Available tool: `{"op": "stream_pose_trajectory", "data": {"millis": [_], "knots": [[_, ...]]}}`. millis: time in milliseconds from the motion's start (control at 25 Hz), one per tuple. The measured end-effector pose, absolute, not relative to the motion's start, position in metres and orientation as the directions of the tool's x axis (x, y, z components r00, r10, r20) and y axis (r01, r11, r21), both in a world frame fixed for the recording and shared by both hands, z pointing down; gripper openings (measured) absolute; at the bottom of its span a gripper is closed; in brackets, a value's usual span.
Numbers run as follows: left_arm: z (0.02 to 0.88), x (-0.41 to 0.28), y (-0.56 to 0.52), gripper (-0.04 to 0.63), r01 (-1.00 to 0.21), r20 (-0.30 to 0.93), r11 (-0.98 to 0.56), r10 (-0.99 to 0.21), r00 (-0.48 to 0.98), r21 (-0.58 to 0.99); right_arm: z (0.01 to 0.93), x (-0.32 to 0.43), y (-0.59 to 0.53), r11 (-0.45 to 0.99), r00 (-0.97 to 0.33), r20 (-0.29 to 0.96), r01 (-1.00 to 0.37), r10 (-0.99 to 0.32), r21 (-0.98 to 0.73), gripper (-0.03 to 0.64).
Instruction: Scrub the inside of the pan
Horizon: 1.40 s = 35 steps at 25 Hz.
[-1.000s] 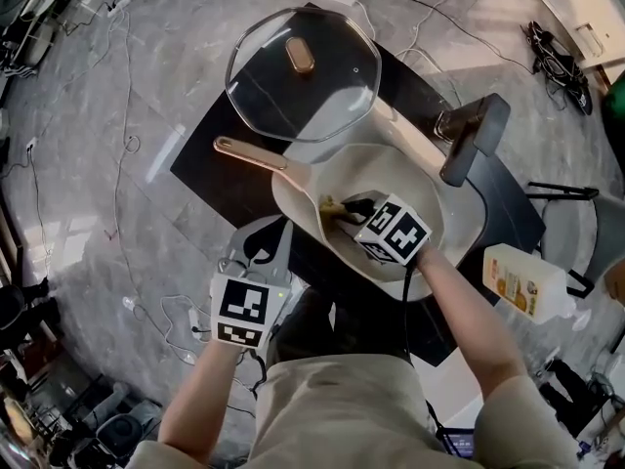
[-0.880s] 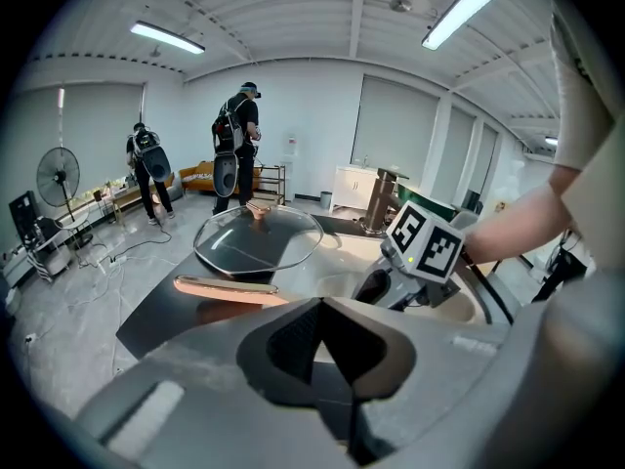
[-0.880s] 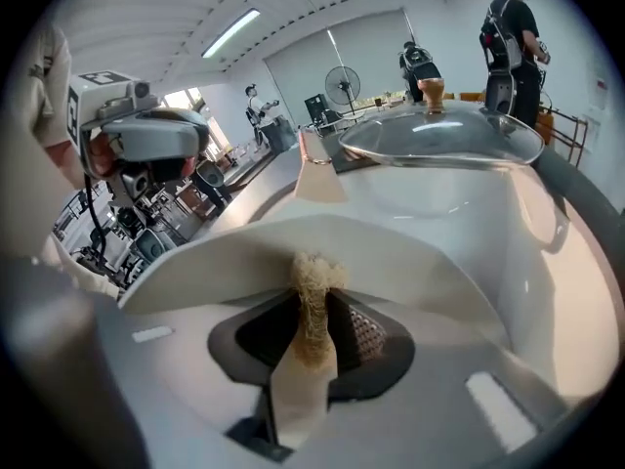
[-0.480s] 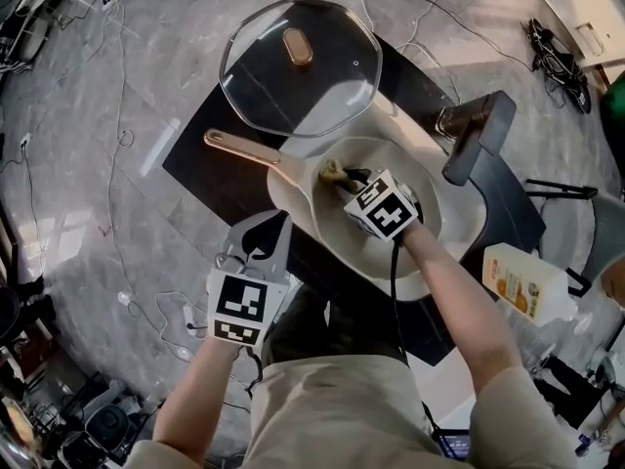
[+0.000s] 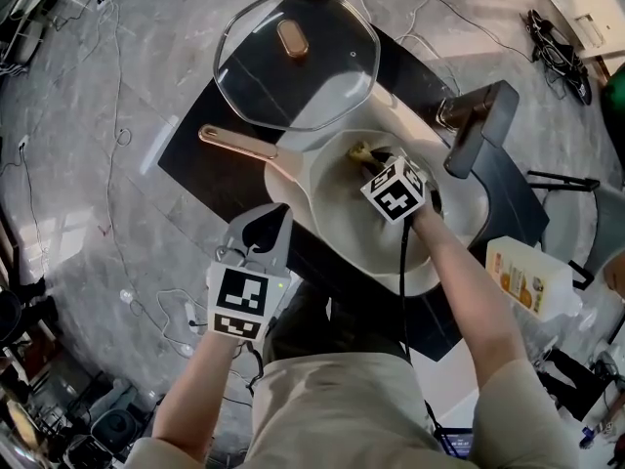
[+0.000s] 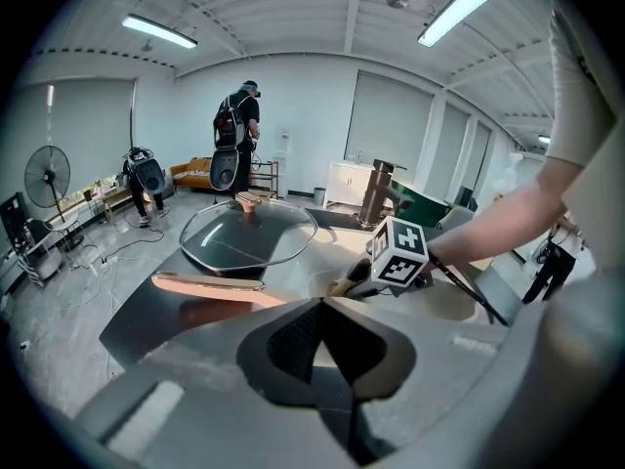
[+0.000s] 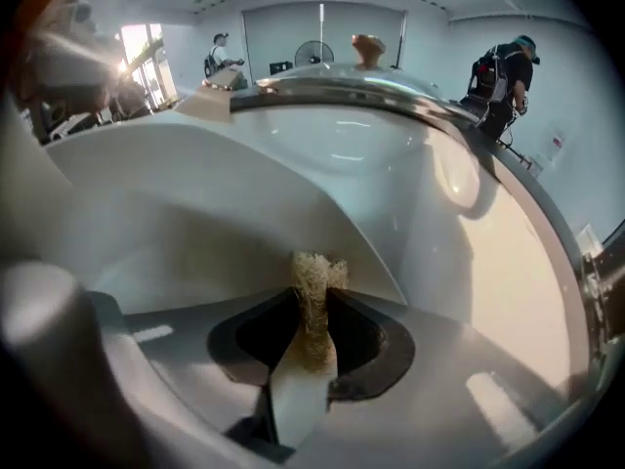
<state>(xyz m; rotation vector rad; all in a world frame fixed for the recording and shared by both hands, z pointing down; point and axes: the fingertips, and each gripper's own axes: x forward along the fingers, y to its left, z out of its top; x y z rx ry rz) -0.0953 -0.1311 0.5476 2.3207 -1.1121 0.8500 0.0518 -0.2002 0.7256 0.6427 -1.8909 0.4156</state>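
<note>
In the head view, one cream round pan (image 5: pixel 342 247) with a copper-coloured handle (image 5: pixel 237 145) sits on the dark tabletop (image 5: pixel 210 179). The handle tip reaches near the tabletop's left edge. One clear glass lid (image 5: pixel 312 86) with a copper knob lies just beyond the pan, its rim close to the pan's rim. Bare tabletop lies open between the handle and the near edge. The right gripper (image 5: pixel 377 162) is down inside the pan, toward its far wall. The left gripper (image 5: pixel 266 215) hovers at the pan's near left rim, off the handle. One white bottle with a yellow label (image 5: pixel 527 279) lies to the right, apart from the pan.

The left gripper view shows the left gripper (image 6: pixel 323 304) with its fingers pressed together and nothing between them. Beyond them the handle (image 6: pixel 210 287), the lid (image 6: pixel 249 234) and the right gripper's marker cube are visible. It also shows a standing fan (image 6: pixel 49 179) and a person with a backpack (image 6: pixel 237 135), neither of which is in the head view.

The right gripper view alone shows the grasp. The right gripper (image 7: pixel 314 299) has its fingers pinching one white-handled brush with pale fibre bristles (image 7: pixel 314 279), whose tuft is against the pan's white inner wall (image 7: pixel 244 193). Two people stand in the background.
</note>
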Motion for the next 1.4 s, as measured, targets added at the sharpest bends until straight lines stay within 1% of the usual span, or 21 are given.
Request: {"op": "stream_pose_trajectory", "data": {"millis": [120,320,400,520,720,840,960,1080,1200,1400], "knots": [[0.546,-0.095,-0.131,0.002,-0.798,0.685,-0.593,-0.538,0.491,0.106,0.733,0.083,-0.194,0.814,-0.171,0.954,-0.571,-0.247,0.108,0.100],[0.537,-0.100,-0.133,0.002,-0.801,0.681,-0.591,-0.551,0.482,0.089,0.735,0.119,-0.165,0.862,-0.026,0.990,-0.496,-0.141,0.110,0.095],[0.536,-0.101,-0.134,0.002,-0.804,0.680,-0.588,-0.554,0.481,0.089,0.734,0.127,-0.148,0.886,0.018,0.997,-0.458,-0.071,0.071,0.095],[0.536,-0.099,-0.134,0.002,-0.802,0.679,-0.590,-0.552,0.483,0.091,0.729,0.133,-0.119,0.895,0.062,0.995,-0.444,0.074,-0.039,0.095],[0.535,-0.095,-0.130,0.002,-0.790,0.677,-0.605,-0.542,0.497,0.096,0.708,0.137,-0.081,0.895,0.100,0.964,-0.405,0.248,-0.188,0.095],[0.538,-0.096,-0.128,0.002,-0.791,0.680,-0.604,-0.538,0.497,0.101,0.695,0.131,-0.052,0.870,0.058,0.926,-0.369,0.372,-0.326,0.095],[0.540,-0.098,-0.127,0.002,-0.795,0.681,-0.598,-0.538,0.496,0.107,0.679,0.122,-0.034,0.841,0.013,0.893,-0.341,0.450,-0.419,0.095],[0.544,-0.101,-0.127,0.002,-0.798,0.682,-0.593,-0.538,0.494,0.110,0.660,0.095,-0.021,0.809,-0.088,0.854,-0.283,0.513,-0.515,0.095],[0.548,-0.104,-0.126,0.002,-0.801,0.687,-0.588,-0.535,0.491,0.114,0.651,0.057,-0.019,0.793,-0.233,0.823,-0.231,0.518,-0.564,0.097],[0.551,-0.105,-0.125,0.002,-0.801,0.688,-0.586,-0.533,0.492,0.120,0.659,0.019,-0.039,0.808,-0.348,0.817,-0.217,0.459,-0.547,0.100]]}}
